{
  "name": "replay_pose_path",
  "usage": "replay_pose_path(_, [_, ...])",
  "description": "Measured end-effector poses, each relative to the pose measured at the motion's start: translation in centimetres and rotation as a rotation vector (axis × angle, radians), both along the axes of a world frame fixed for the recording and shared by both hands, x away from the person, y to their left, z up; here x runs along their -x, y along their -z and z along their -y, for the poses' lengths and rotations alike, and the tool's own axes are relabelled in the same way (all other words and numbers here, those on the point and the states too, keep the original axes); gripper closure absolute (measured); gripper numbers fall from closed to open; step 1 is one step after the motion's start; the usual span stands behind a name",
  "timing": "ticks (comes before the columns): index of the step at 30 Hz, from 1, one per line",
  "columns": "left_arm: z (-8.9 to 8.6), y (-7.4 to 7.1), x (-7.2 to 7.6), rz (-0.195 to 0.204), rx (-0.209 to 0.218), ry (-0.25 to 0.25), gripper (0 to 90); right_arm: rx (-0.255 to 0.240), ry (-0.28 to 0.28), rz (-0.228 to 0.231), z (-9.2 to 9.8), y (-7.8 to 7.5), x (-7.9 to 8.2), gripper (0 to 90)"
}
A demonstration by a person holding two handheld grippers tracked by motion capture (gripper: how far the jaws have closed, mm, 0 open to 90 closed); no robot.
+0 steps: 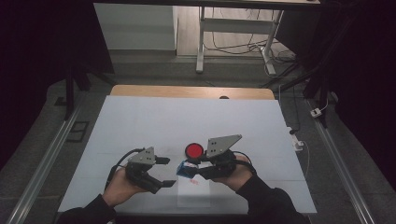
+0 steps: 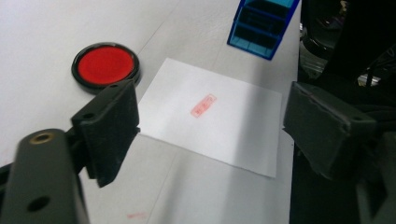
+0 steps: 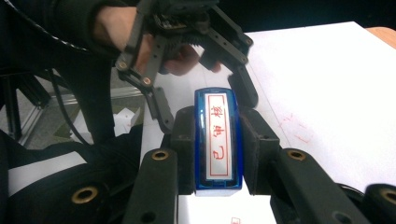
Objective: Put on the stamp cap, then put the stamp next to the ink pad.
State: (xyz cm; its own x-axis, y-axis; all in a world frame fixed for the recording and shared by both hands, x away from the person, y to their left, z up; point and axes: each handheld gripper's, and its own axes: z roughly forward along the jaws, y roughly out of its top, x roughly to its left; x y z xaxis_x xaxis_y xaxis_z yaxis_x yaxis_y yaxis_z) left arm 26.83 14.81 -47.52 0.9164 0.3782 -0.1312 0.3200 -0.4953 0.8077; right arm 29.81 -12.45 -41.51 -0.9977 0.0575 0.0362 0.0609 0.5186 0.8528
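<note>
Stamp work is going on here. A blue stamp point(image 3: 218, 140) sits between the two black jaws of the right claw point(image 3: 218, 144), and the jaws press on its two long sides, so the right claw is clenched on it. In the high view the stamp point(image 1: 185, 170) is held just above the near part of the table point(image 1: 140, 116), beside the white paper point(image 1: 195, 191). In the left gripper view its blue body point(image 2: 261, 25) hangs over the far edge of the paper point(image 2: 219, 116).

I think the stamp is light and hard, made of stiff plastic. It looks smooth and shiny, so it could slip or twist if the hold is loose. The flat long sides look like the best place to hold it, near the middle, the way the right claw does. The label with red letters on top should stay free.

The left claw point(image 2: 205, 135) is released, with its jaws wide apart and nothing between them. It hovers low over the near side of the paper.

The paper is thin and floppy and may slide on the table. It already has one small red mark point(image 2: 203, 105) on it. A round red ink pad point(image 2: 105, 65) in a black rim lies close to the paper's corner, to its left in the left gripper view.

The table top is pale, flat and smooth, with a wood edge point(image 1: 191, 91) at the far end. The room around it is dark. Past the table there is a grey floor, a white table frame point(image 1: 233, 32) and some loose cables point(image 1: 280, 58).
</note>
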Motion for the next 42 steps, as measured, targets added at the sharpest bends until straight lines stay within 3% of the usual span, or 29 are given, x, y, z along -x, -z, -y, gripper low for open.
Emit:
replay_pose_path(12, [-1.5,-0.1,1.6,-0.050,-0.024,-0.106,6.8,0.015,0.056,0.003,0.7,0.1,-0.1,70.5])
replay_pose_path(18, [-2.5,0.0,2.5,-0.044,-0.048,-0.173,4.2,0.030,0.083,0.004,1.0,0.3,-0.3,70.5])
replay_pose_path(25, [-3.9,-0.1,3.5,-0.078,-0.007,-0.228,1.7,0.041,0.099,0.001,1.2,0.4,-0.3,70.5])
replay_pose_path(42, [-6.2,0.2,5.1,-0.084,-0.012,-0.308,1.1,0.056,0.181,-0.003,2.2,0.6,-1.2,70.5])
